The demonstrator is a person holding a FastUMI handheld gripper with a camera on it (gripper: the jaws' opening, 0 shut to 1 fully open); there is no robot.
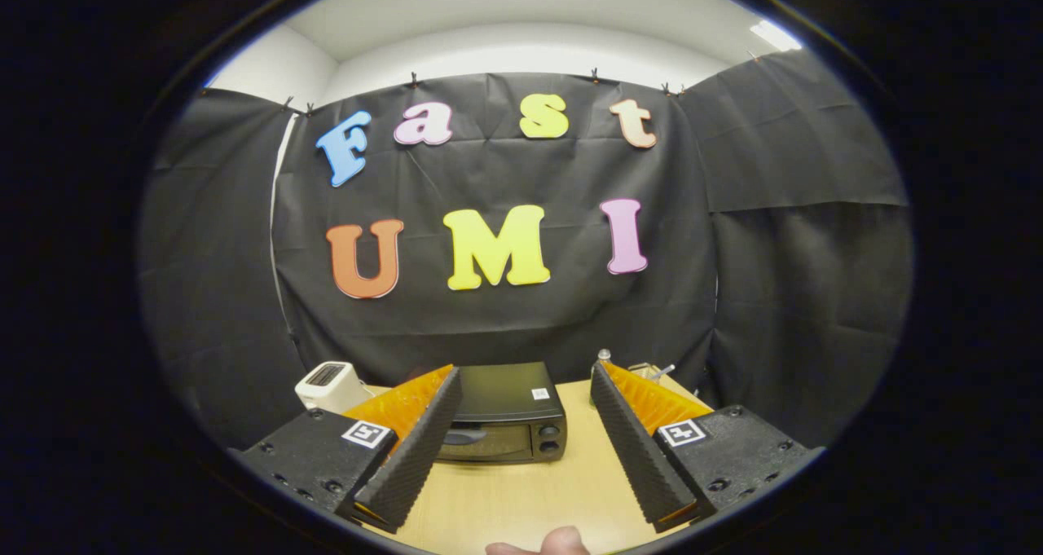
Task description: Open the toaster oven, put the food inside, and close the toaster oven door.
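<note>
While the toaster oven (503,415) is sitting door-closed near the desk's (521,498) far edge, the gripper (525,388) is hovering wide open, gripping nothing, fingers framing the oven.

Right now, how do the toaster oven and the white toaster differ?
The toaster oven is black and low; the toaster is white and smaller. The oven sits ahead between the open jaws of the gripper, door shut; the toaster stands beyond the left finger. Both rest on the table by the wall.
</note>
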